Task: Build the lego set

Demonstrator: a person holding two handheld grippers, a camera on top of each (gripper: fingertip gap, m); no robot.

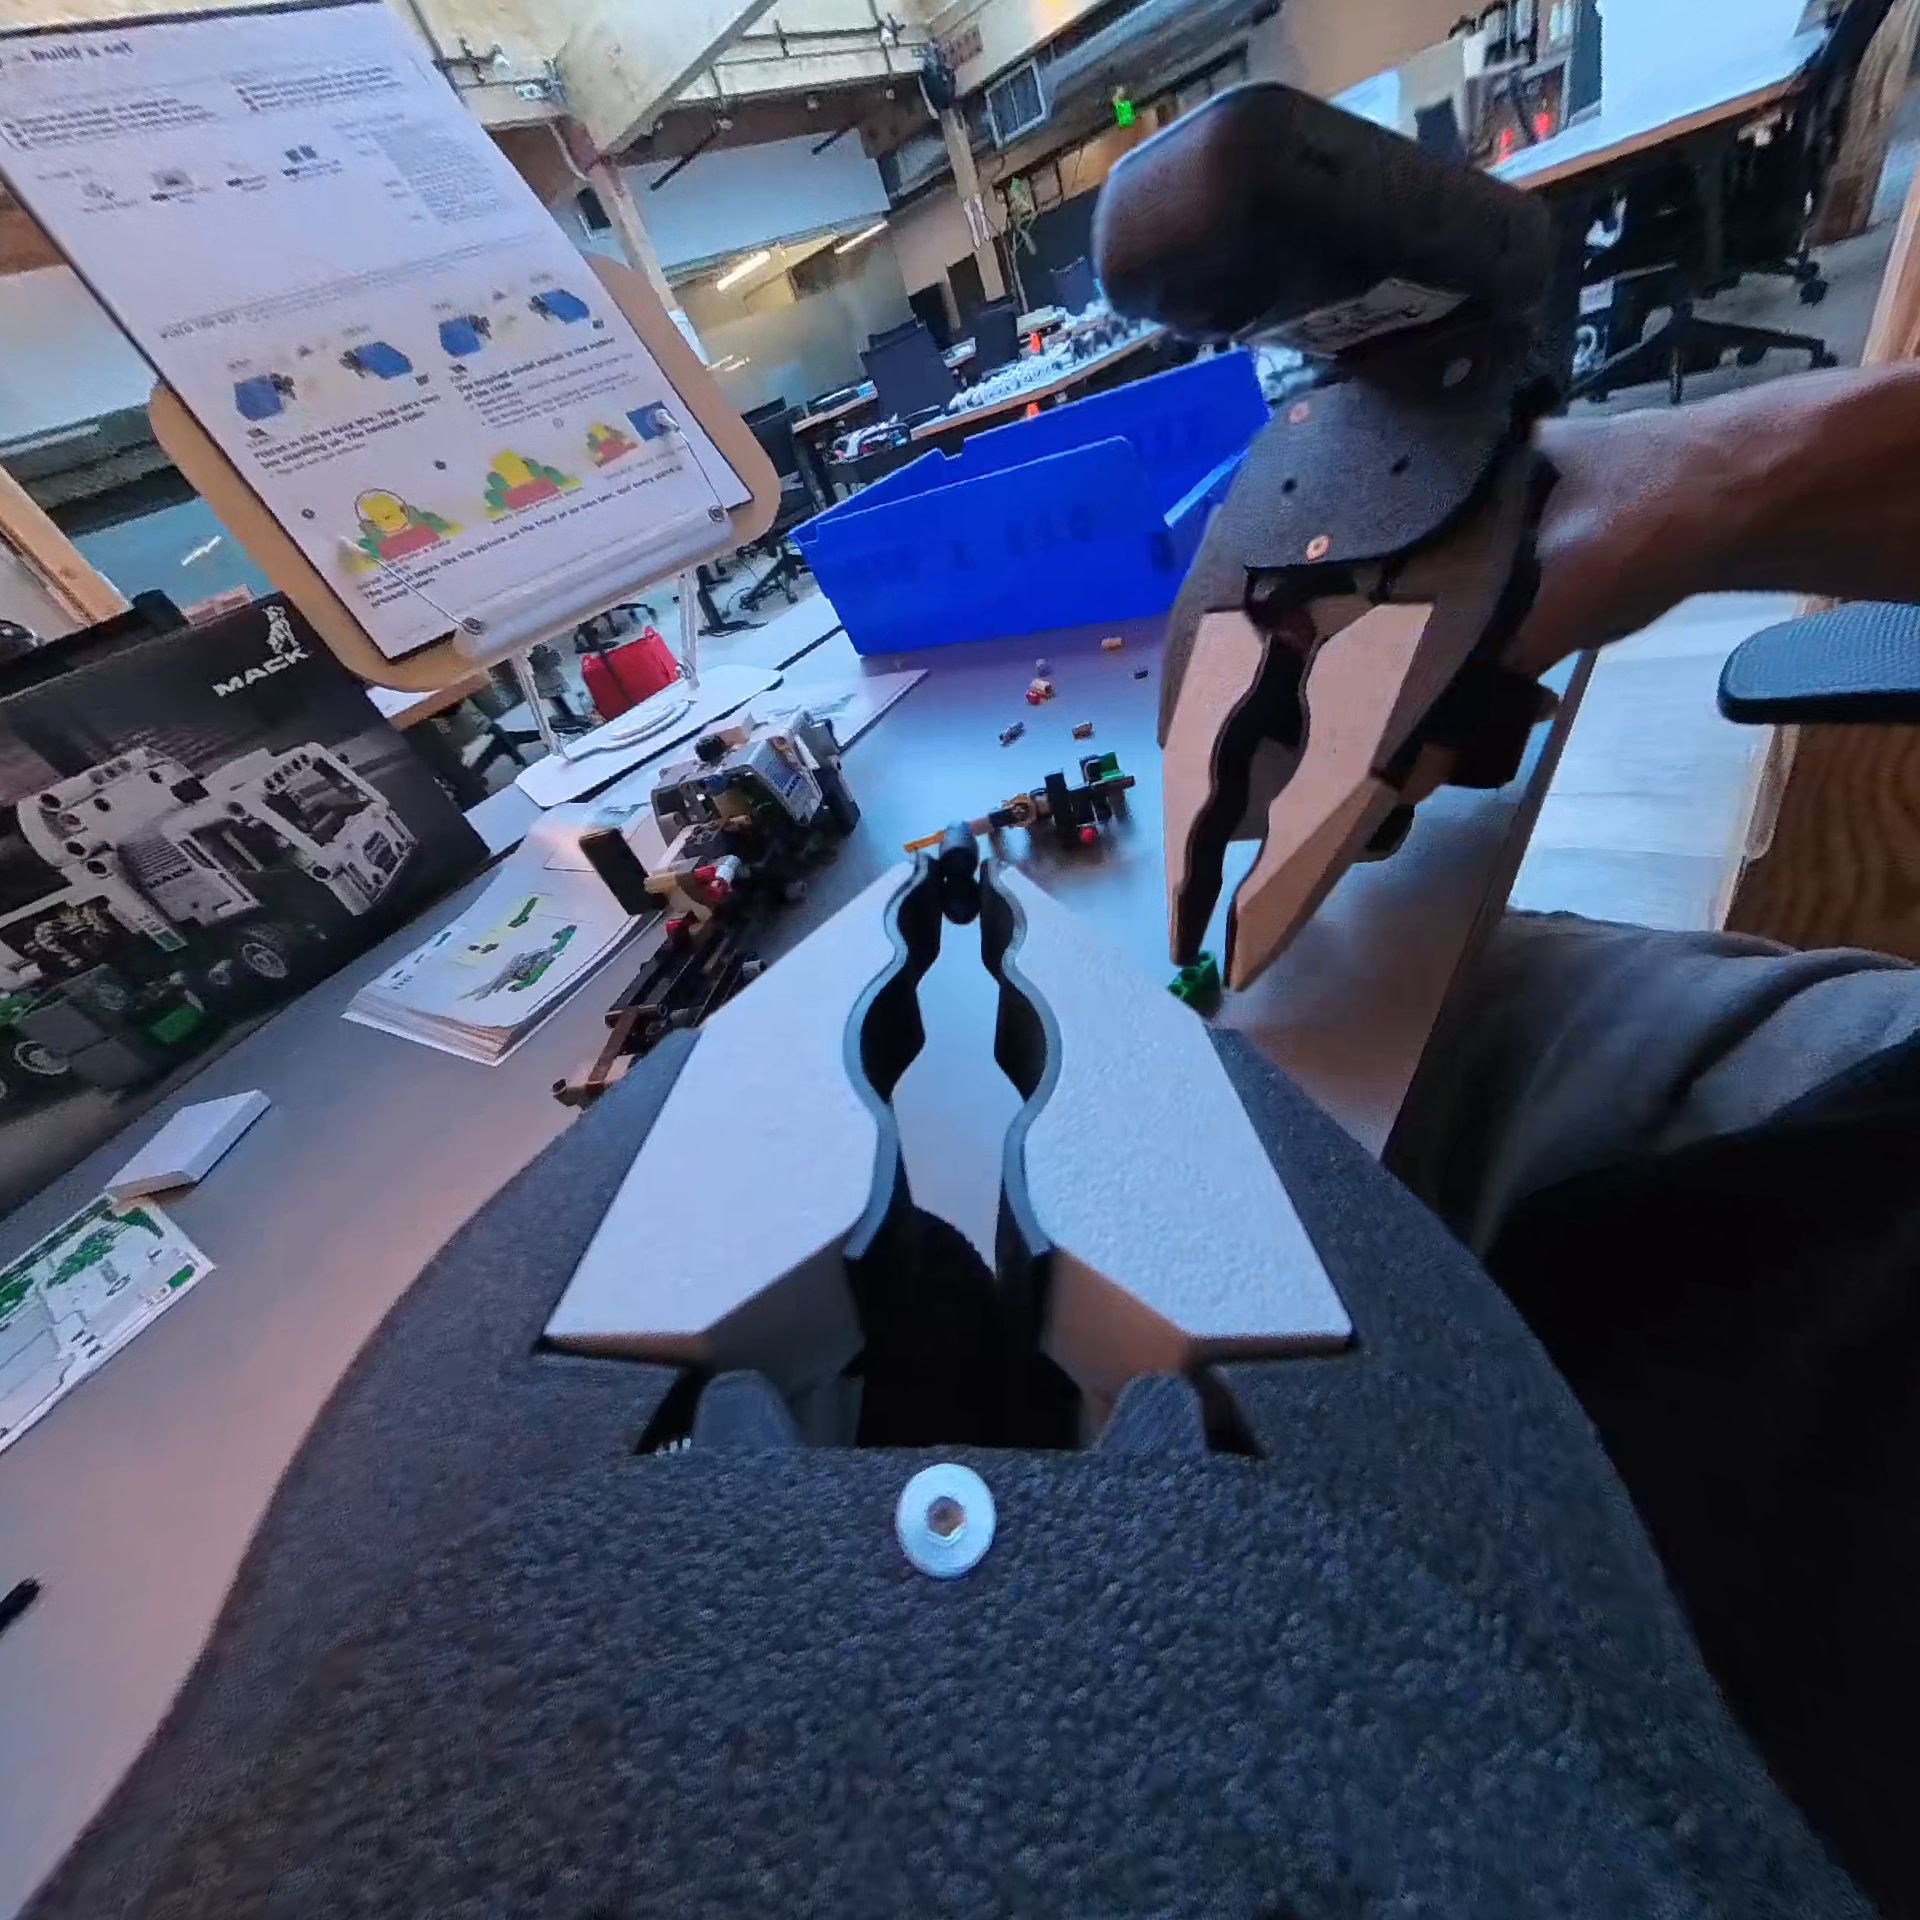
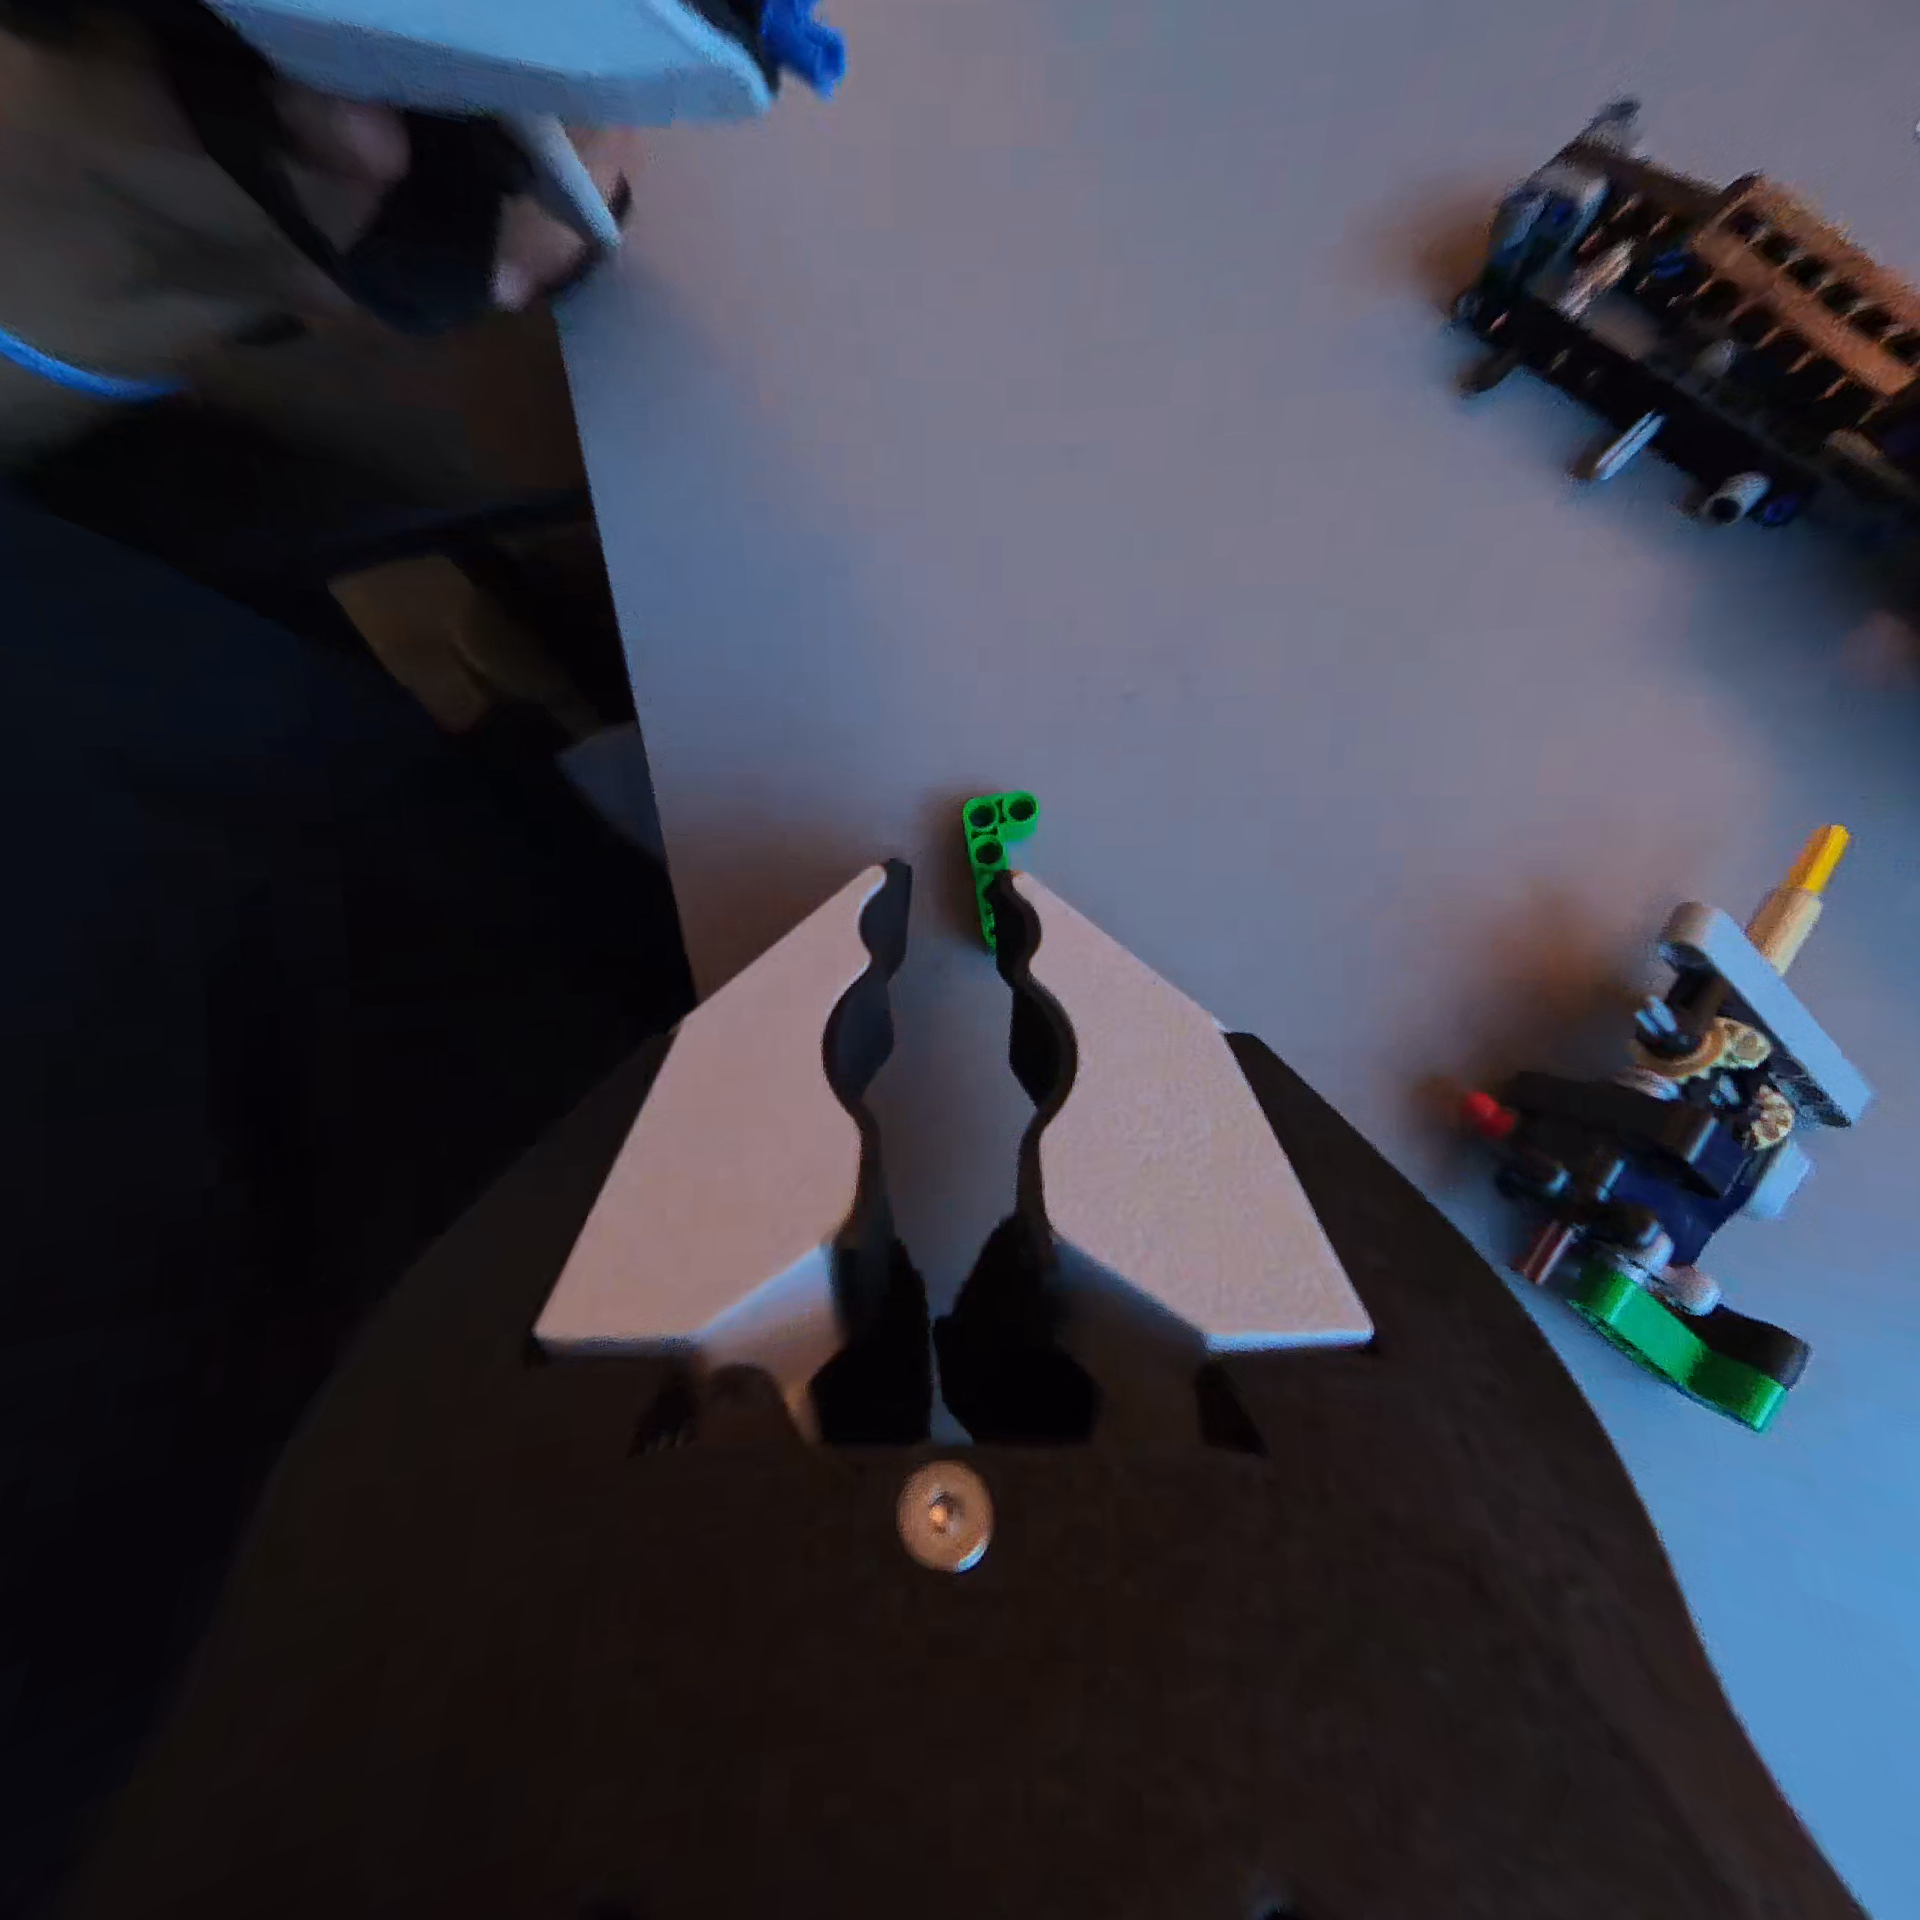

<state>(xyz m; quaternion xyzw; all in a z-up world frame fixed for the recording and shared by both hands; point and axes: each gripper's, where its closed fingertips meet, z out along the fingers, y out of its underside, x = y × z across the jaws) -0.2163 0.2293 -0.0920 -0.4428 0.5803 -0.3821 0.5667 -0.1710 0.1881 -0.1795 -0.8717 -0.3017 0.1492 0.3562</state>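
My left gripper (image 1: 956, 883) is shut on a small black piece (image 1: 957, 868) and holds it above the grey table (image 1: 416, 1195). My right gripper (image 1: 1210, 966) points down at the table's near edge, jaws a little apart and empty. A green L-shaped beam (image 2: 997, 831) lies flat at the tip of its right finger (image 2: 1143, 1122), touching it. The beam also shows in the left wrist view (image 1: 1195, 977). A small sub-assembly (image 2: 1662, 1143) with a yellow axle lies to the right. The long dark chassis (image 2: 1704, 312) lies farther off.
A blue bin (image 1: 997, 540) stands at the back. An instruction sheet on a stand (image 1: 364, 312), the set's box (image 1: 187, 831) and an open booklet (image 1: 499, 966) are on the left. Loose small pieces (image 1: 1039, 691) lie before the bin. The table edge (image 2: 613, 623) runs close by the beam.
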